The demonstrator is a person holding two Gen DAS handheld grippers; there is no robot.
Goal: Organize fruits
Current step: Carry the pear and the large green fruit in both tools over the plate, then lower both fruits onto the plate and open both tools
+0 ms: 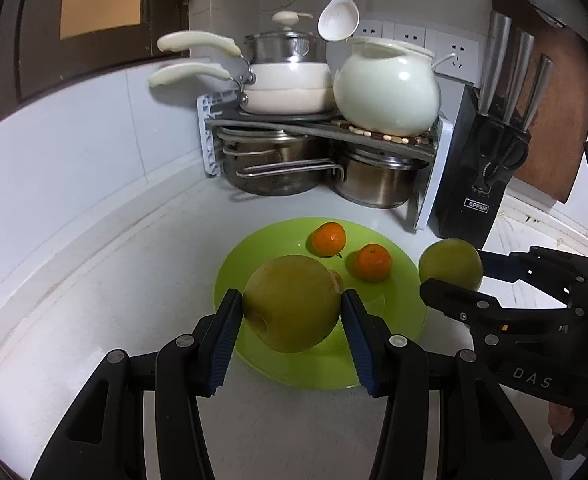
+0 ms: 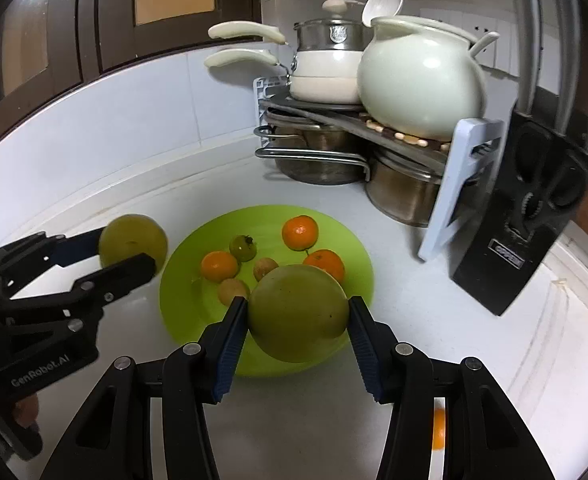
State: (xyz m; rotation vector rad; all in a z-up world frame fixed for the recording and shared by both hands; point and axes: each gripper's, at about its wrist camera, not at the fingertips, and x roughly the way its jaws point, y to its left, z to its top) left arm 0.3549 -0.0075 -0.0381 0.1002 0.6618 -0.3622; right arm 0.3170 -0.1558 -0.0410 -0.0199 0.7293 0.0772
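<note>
The left tongs (image 1: pixel 291 312) are part-way open and clamped on a large yellow-green pear (image 1: pixel 291 304), blue ribbed pads pressing its two sides, the fruit lifted clear above the near edge of the green plate (image 1: pixel 394 360). The right tongs (image 2: pixel 298 318) stand at about the same width and grip a second, rounder green fruit (image 2: pixel 298 312), likely another pear or an apple, also held above the plate's near rim. Each pair of tongs shows in the other's view, fruit between the fingers, so the two are side by side over the white table (image 2: pixel 326 420).

On the plate lie three mandarins, among them one at the back (image 2: pixel 300 233), plus a small green persimmon-like fruit (image 2: pixel 243 247) and two small tan fruits (image 2: pixel 265 268). One more orange fruit (image 2: pixel 438 428) sits on the table beneath the right tongs, off the plate. Behind stand a pot rack (image 1: pixel 326 128) and a knife block (image 1: pixel 476 184).

The step in hand looks like carrying both big fruits, either onto or off the plate; which, I cannot tell. The next move calls for a steady lowering onto a free spot, clear of the small fruit, before easing the pads apart, since round fruit may roll.
</note>
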